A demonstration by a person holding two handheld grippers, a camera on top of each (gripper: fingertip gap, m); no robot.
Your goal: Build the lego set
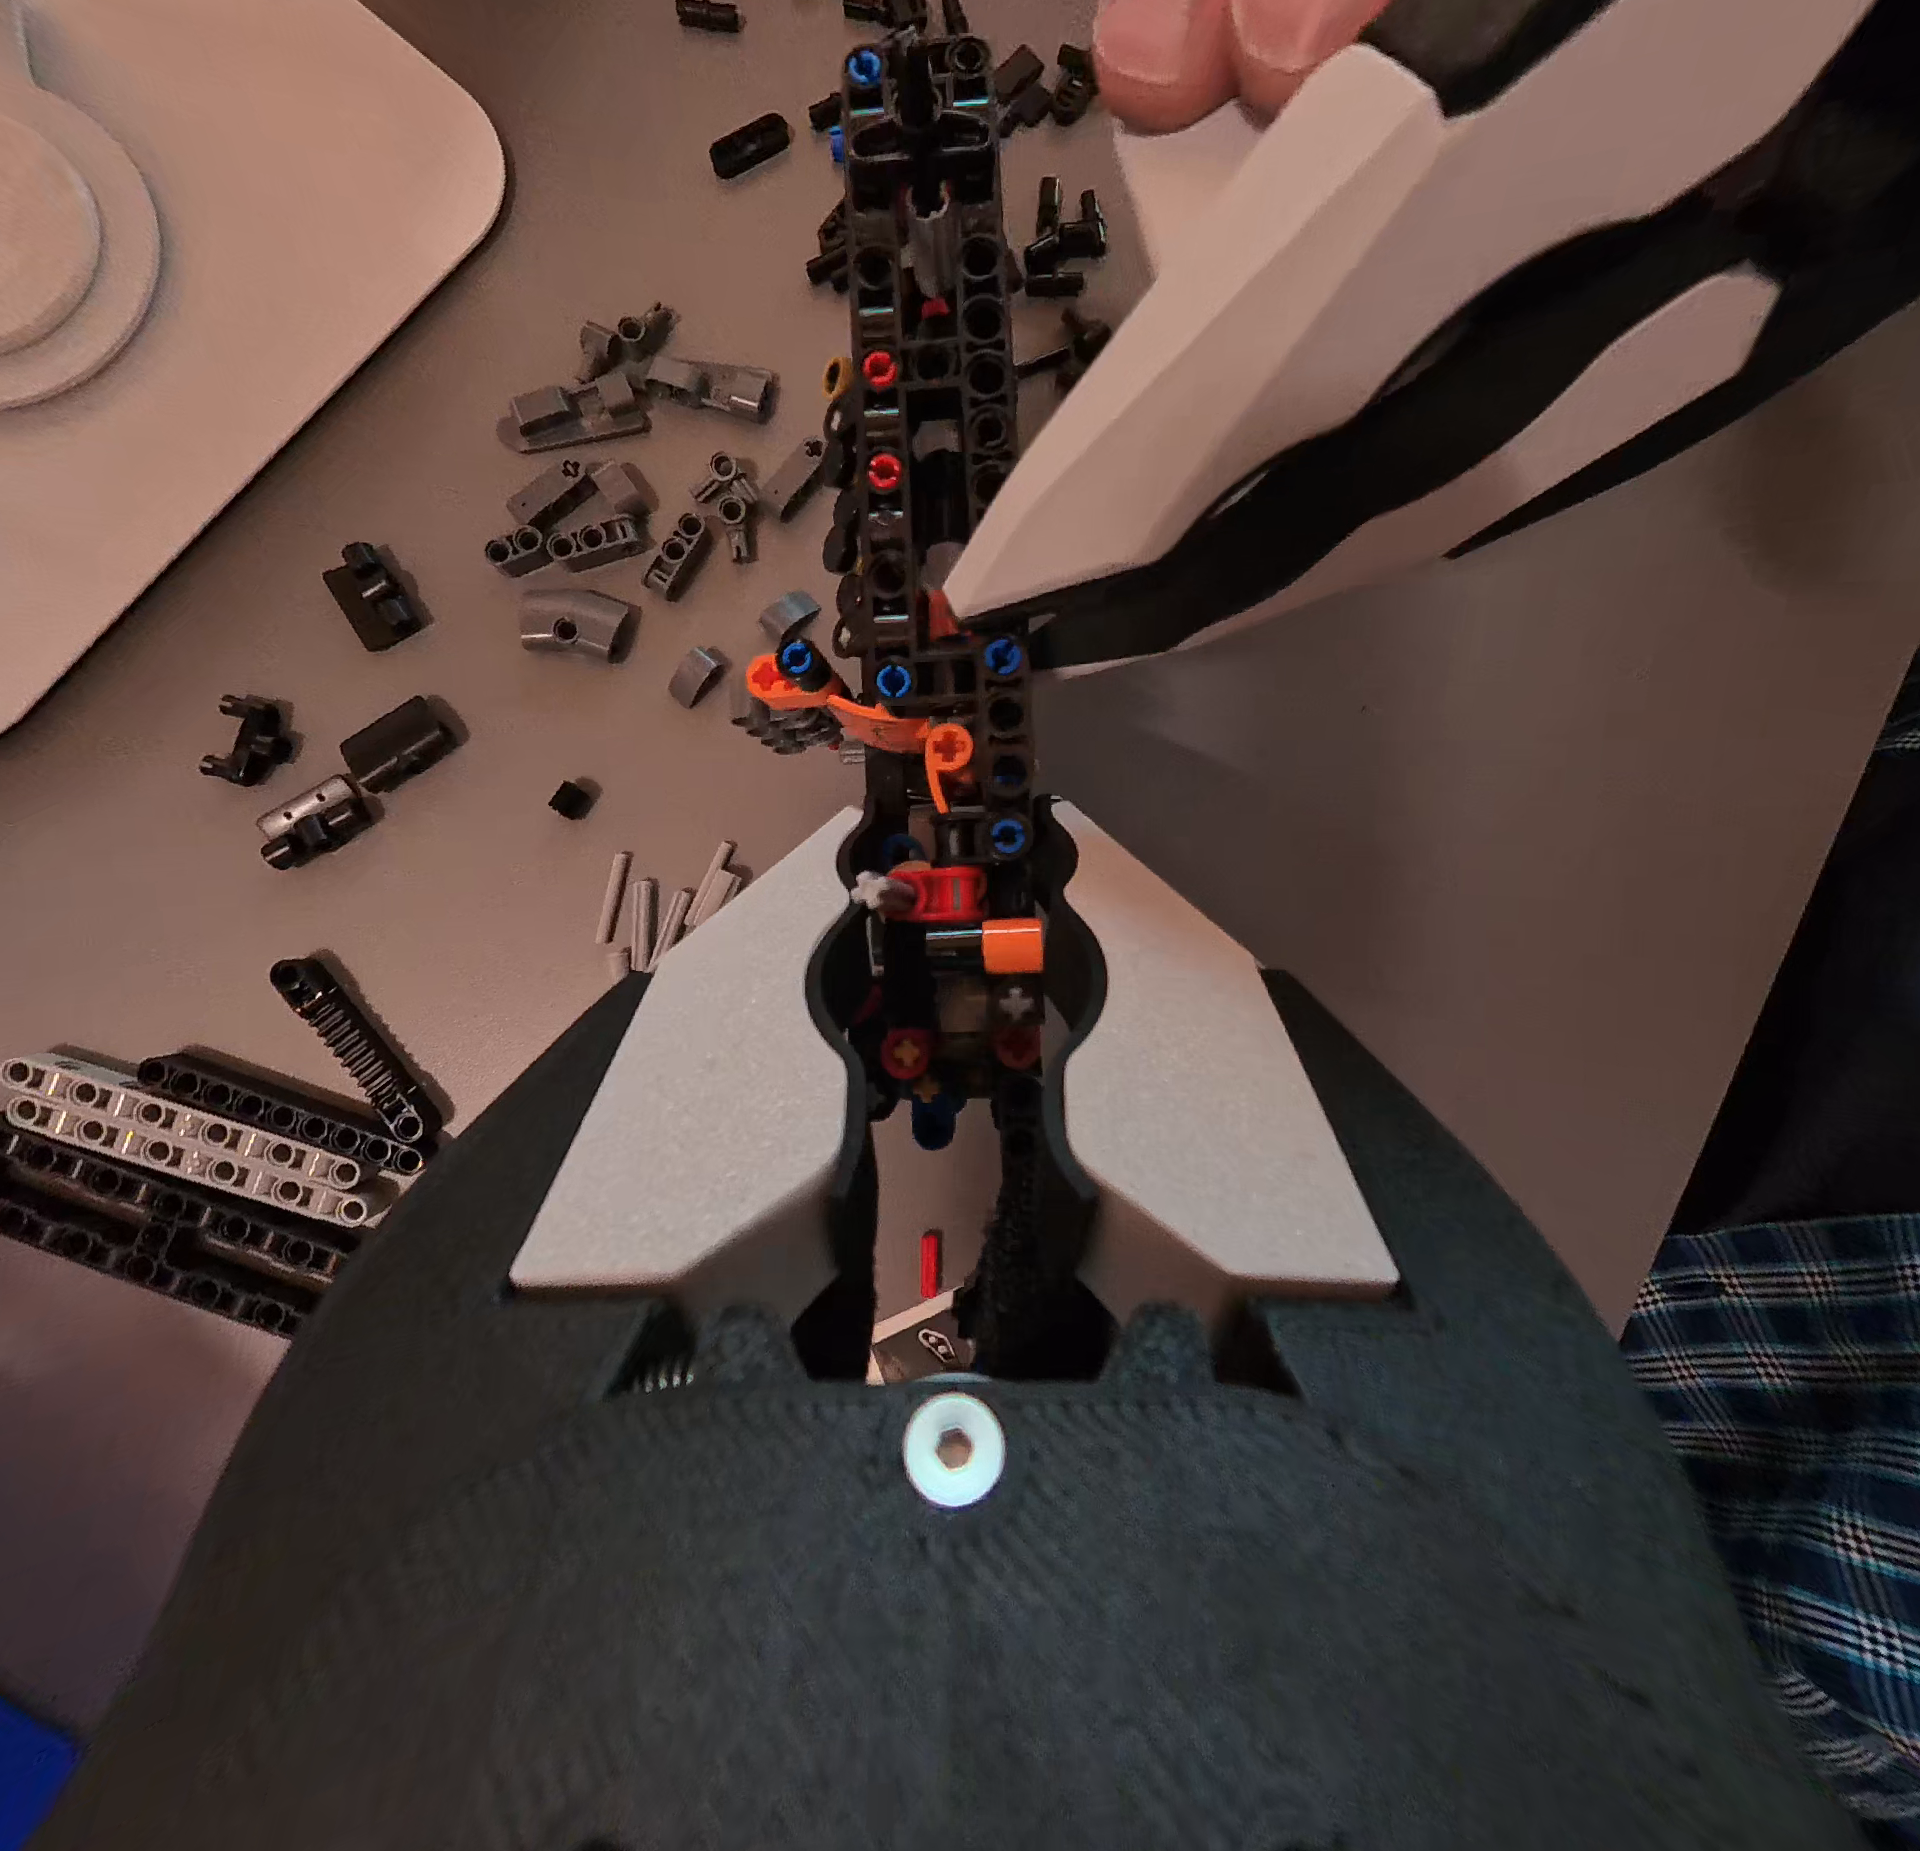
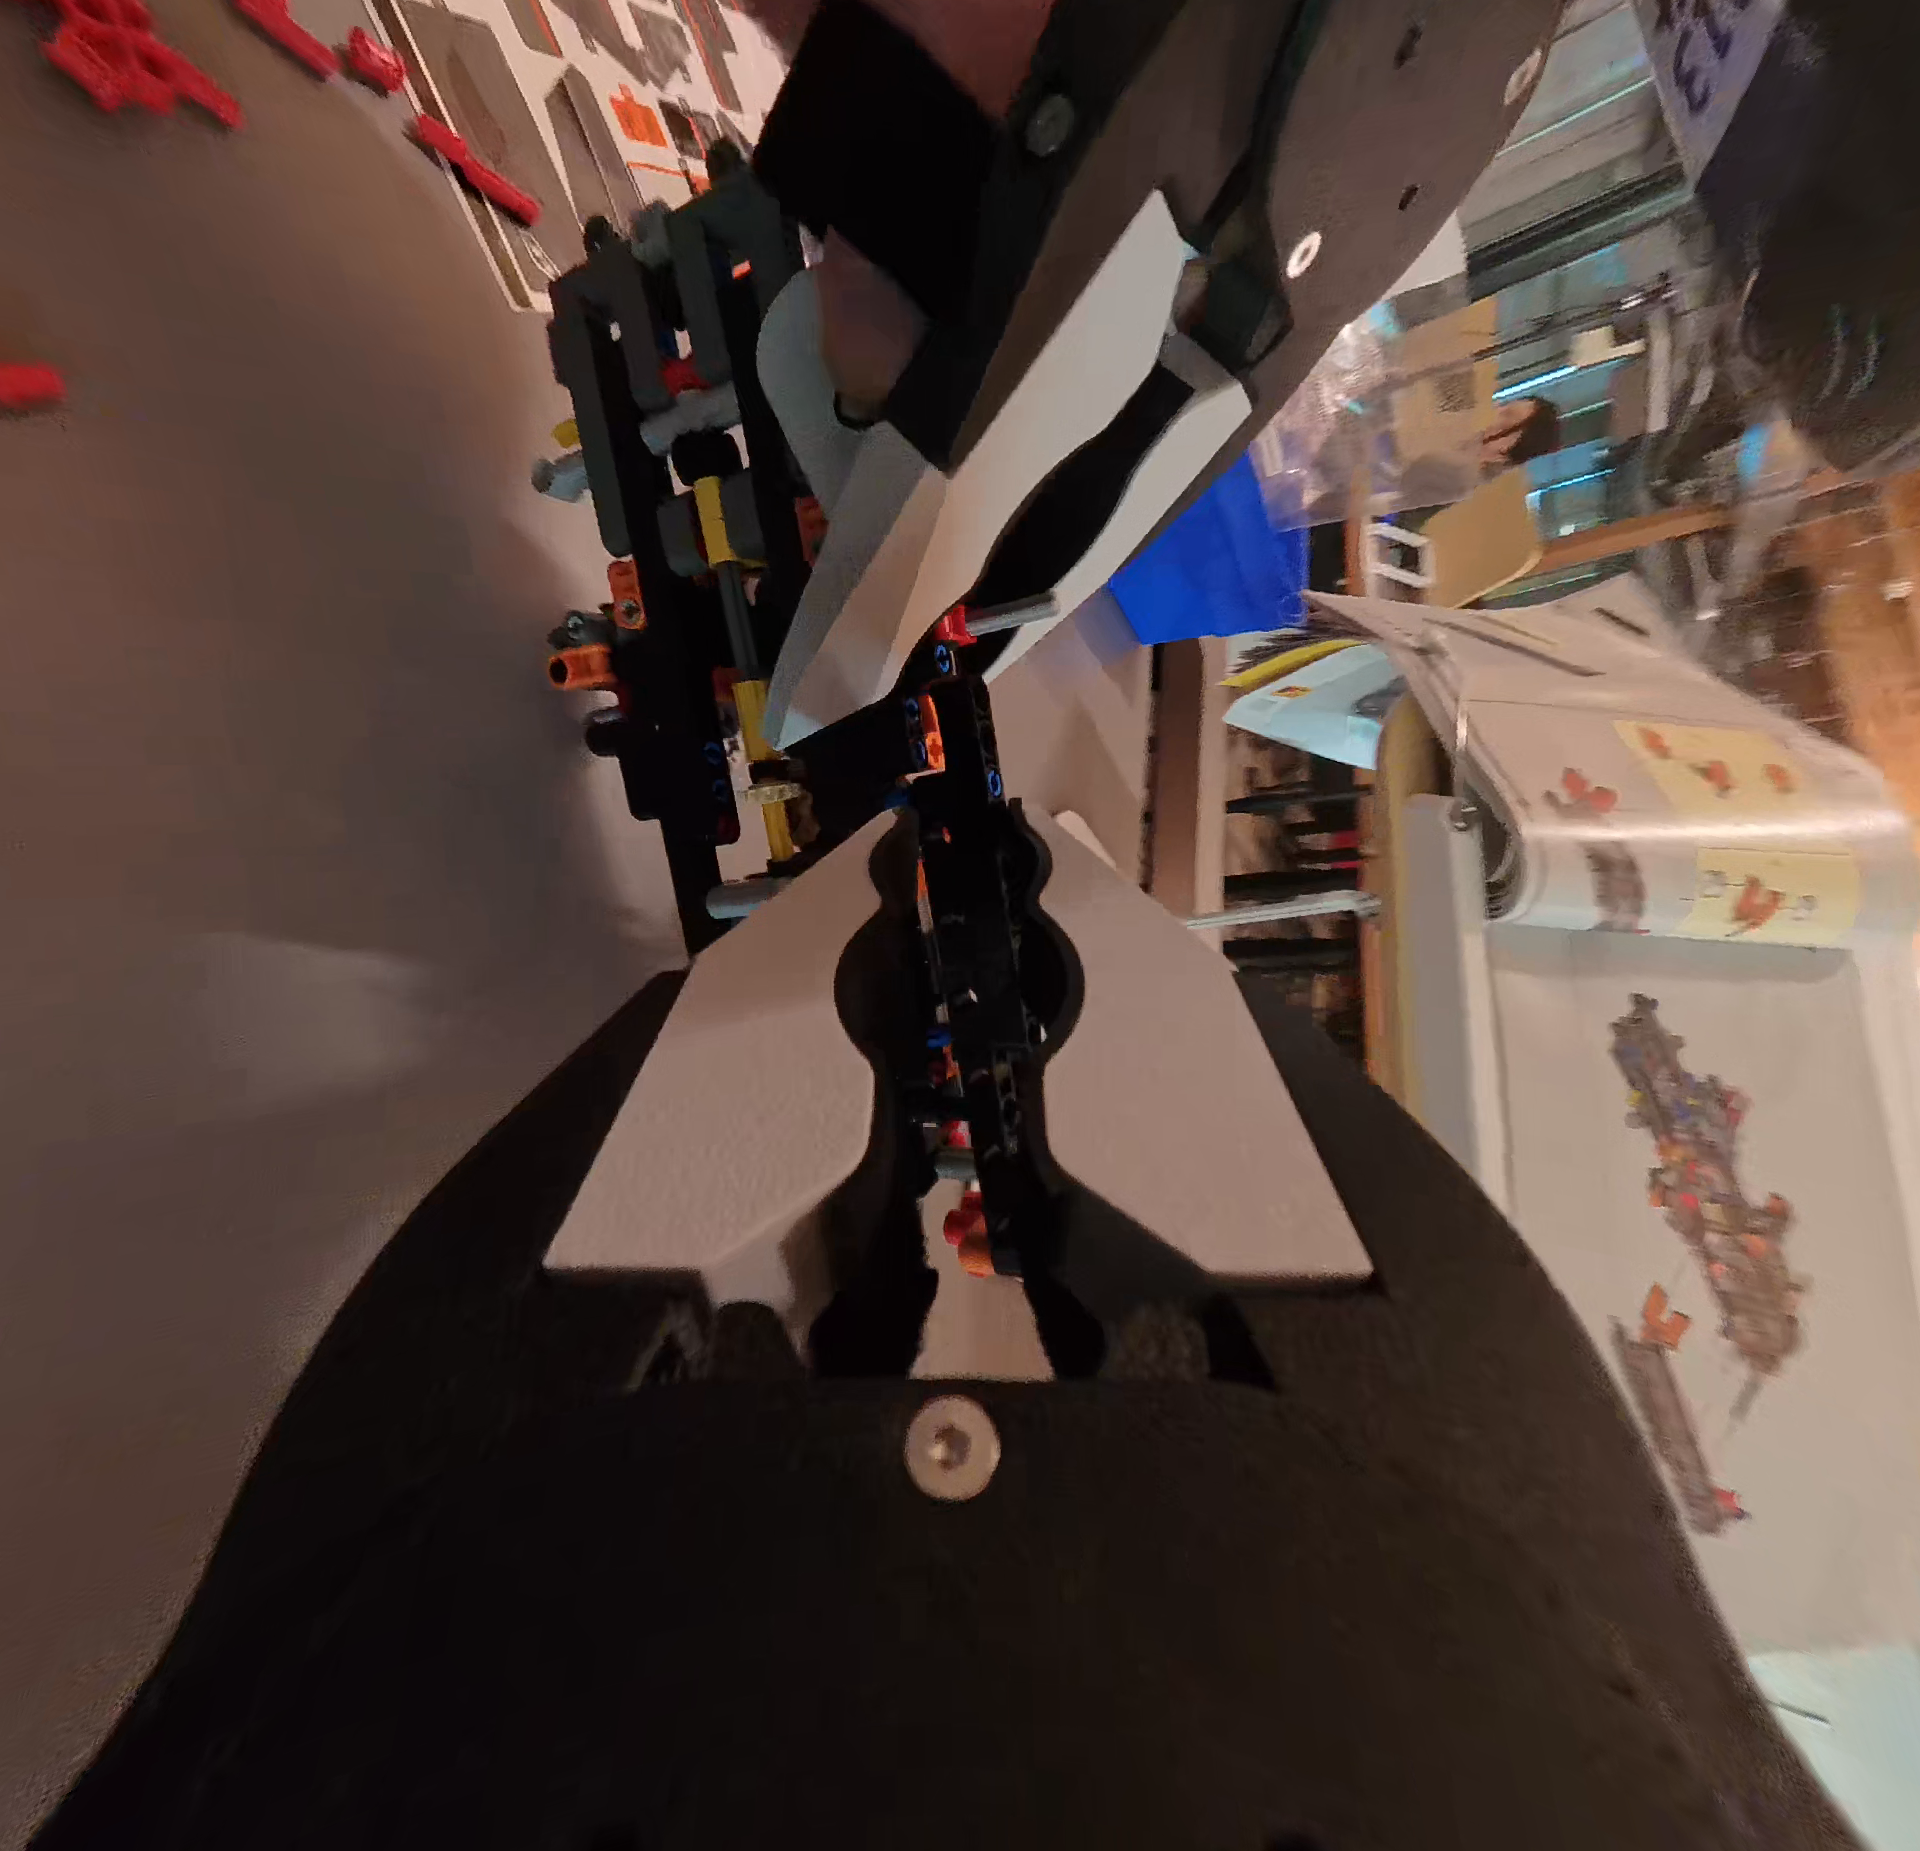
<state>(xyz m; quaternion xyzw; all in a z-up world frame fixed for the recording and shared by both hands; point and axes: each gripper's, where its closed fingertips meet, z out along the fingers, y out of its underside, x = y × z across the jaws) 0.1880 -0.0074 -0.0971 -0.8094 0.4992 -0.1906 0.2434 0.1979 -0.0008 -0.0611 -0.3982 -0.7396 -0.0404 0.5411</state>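
The lego assembly (image 1: 925, 347) is a long black beam frame with red, blue and orange pins, held up over the table. My left gripper (image 1: 956, 825) is shut on its near end. My right gripper (image 1: 966, 612) comes in from the upper right, its tips closed against the frame's right side. In the right wrist view my right gripper (image 2: 961, 814) is shut on a black beam of the assembly (image 2: 665, 513). The left gripper (image 2: 790, 736) reaches down from above onto the same frame.
Loose grey pieces (image 1: 623, 399) and black pins (image 1: 1055, 243) lie on the table (image 1: 1455, 866) under the frame. Long beams (image 1: 187, 1147) are stacked at the lower left. A white tray (image 1: 260, 243) is at the upper left. Red pieces (image 2: 114, 45) and an open instruction booklet (image 2: 1714, 866) show in the right wrist view. Less than 4 cm separates the two grippers' tips.
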